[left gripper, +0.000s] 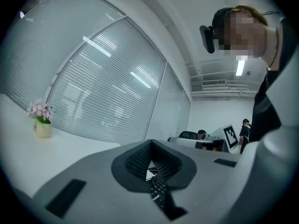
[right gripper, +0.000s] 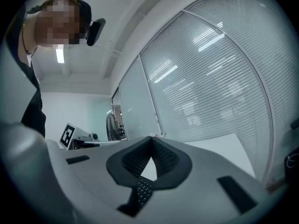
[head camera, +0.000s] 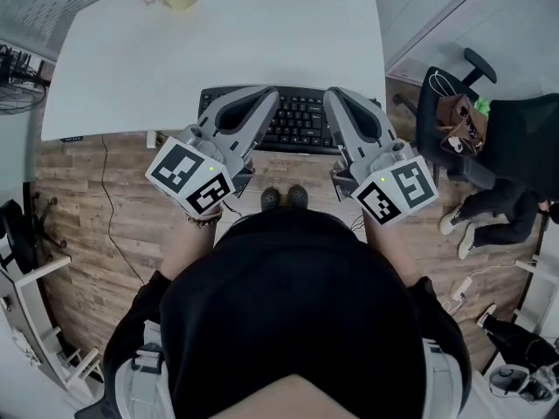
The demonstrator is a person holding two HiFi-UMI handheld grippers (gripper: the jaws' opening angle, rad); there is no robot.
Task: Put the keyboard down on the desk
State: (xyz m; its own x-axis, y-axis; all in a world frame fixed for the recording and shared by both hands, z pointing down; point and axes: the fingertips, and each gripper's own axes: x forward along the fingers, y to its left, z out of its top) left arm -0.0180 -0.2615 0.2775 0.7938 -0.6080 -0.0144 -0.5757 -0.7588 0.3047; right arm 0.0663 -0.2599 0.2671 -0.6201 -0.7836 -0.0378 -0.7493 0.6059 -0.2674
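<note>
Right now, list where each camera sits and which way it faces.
Head view: on the person's head, looking steeply down at desk, keyboard, left hand-held gripper and right hand-held gripper; torso and shoes show.
Left gripper view: rides that gripper, looking level across the desk toward the blinds; torso at right.
Right gripper view: likewise; torso at left.
Shared: both gripper views show the keyboard clamped in their jaws.

Head view looks steeply down — both gripper views skim level and close; all share the desk (head camera: 218, 51).
</note>
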